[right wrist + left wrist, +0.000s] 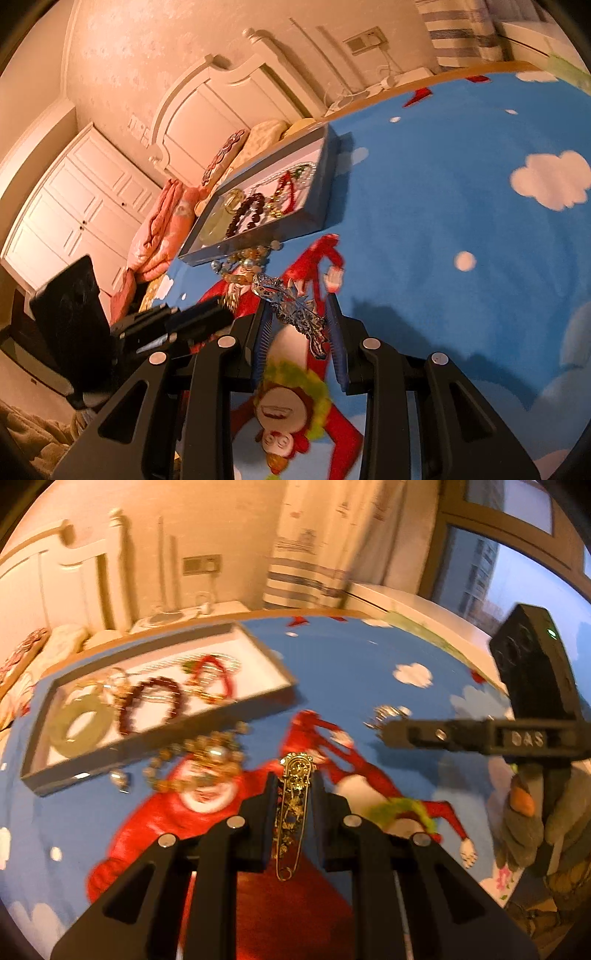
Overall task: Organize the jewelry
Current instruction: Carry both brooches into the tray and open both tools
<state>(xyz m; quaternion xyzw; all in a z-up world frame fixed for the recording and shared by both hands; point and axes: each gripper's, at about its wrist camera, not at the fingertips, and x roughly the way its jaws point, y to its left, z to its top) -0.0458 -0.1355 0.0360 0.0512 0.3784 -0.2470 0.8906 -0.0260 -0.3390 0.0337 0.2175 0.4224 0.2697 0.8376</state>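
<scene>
While the left gripper [293,786] is clamped shut on a gold safety-pin brooch [291,812], the pin lies lengthwise between the two black fingers, its ornate head poking out past the tips and its looped end back toward the camera. Just beyond those tips, on the blue cartoon-printed surface [351,672], a heap of amber beaded jewelry [199,760] rests against the near wall of a shallow grey tray [155,734]. Inside the tray lie a pale green bangle [79,725], a dark red bead bracelet [151,705] and a red cord piece [210,679], side by side on its white floor.

Off to one side, the right gripper [299,317] is closed on a silver filigree brooch [291,306], which sits slantwise across the gap, one end jutting ahead of the fingertips and the other trailing down between the blue pads [336,332]. From the left wrist view that same gripper reaches in from the right edge, held by a grey-gloved hand [532,812], well apart from the tray. Both held pieces hang above the surface, nearer to the loose bead heap than to the tray's far end. Behind the surface stand a white headboard [221,107] and a striped curtain [303,576].
</scene>
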